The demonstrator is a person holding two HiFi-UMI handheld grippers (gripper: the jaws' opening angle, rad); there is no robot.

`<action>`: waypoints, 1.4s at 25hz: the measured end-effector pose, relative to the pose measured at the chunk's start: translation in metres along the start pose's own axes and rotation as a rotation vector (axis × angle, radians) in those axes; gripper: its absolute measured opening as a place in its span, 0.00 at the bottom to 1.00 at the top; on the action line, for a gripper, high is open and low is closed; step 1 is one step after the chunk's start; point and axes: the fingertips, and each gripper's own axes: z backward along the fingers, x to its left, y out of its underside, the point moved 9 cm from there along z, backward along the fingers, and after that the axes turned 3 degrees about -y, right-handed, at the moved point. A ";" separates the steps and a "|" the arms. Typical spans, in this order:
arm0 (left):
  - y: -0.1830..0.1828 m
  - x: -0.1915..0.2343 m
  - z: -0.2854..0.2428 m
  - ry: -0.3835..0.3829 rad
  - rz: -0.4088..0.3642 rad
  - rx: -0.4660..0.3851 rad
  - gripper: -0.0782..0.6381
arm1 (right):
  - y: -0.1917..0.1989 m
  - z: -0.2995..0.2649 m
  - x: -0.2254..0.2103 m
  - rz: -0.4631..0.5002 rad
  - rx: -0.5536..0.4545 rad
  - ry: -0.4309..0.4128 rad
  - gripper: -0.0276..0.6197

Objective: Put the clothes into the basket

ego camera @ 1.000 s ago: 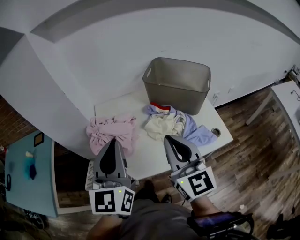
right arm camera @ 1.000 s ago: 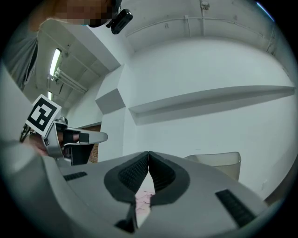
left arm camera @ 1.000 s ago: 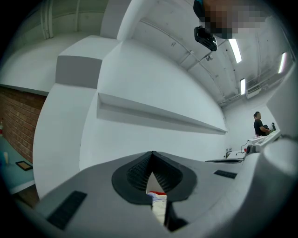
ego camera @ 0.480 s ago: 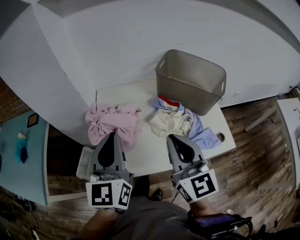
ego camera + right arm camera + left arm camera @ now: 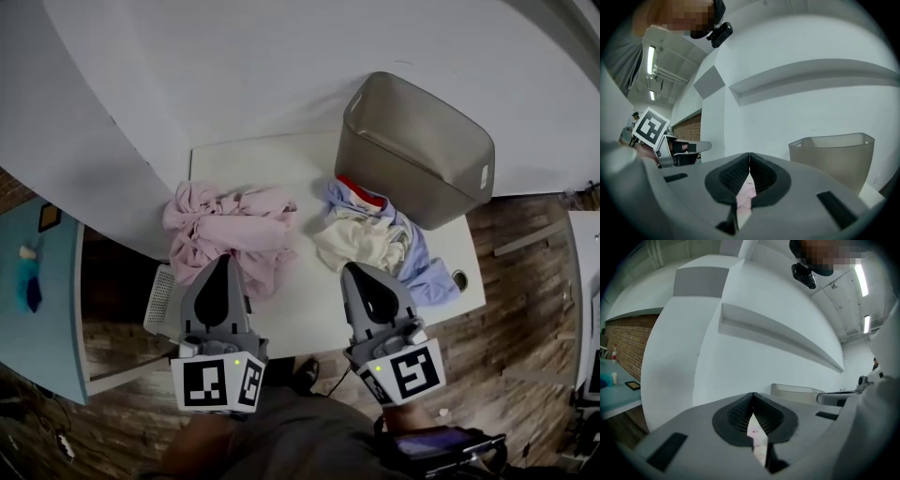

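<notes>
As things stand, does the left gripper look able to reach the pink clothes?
Probably yes. The pink clothes lie on the table right ahead of the left gripper, with nothing between them. Its jaws are shut and empty, so they would have to open first.

We record the left gripper (image 5: 223, 261) and right gripper (image 5: 350, 272): grey shells, black ribbed pads (image 5: 740, 414), white marker cubes (image 5: 217, 382) with black squares, lower frame.

Pink clothes (image 5: 230, 220) partly hidden behind left hand-held gripper (image 5: 222, 266).
</notes>
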 end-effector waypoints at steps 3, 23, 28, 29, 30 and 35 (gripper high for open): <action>0.014 0.010 -0.016 -0.014 0.013 0.031 0.12 | 0.009 -0.018 -0.006 -0.018 0.024 -0.009 0.06; 0.070 0.071 -0.085 -0.082 0.025 0.158 0.59 | 0.064 -0.099 -0.030 -0.110 0.164 -0.067 0.06; 0.091 0.091 -0.100 -0.117 0.045 0.223 0.67 | 0.076 -0.116 -0.035 -0.131 0.187 -0.071 0.06; 0.095 0.094 -0.103 -0.118 0.049 0.239 0.68 | 0.078 -0.119 -0.036 -0.134 0.195 -0.071 0.06; 0.099 0.096 -0.106 -0.120 0.053 0.252 0.68 | 0.081 -0.121 -0.037 -0.136 0.204 -0.071 0.06; 0.115 0.105 -0.117 -0.150 0.030 0.272 0.68 | 0.096 -0.124 -0.043 -0.153 0.245 -0.060 0.06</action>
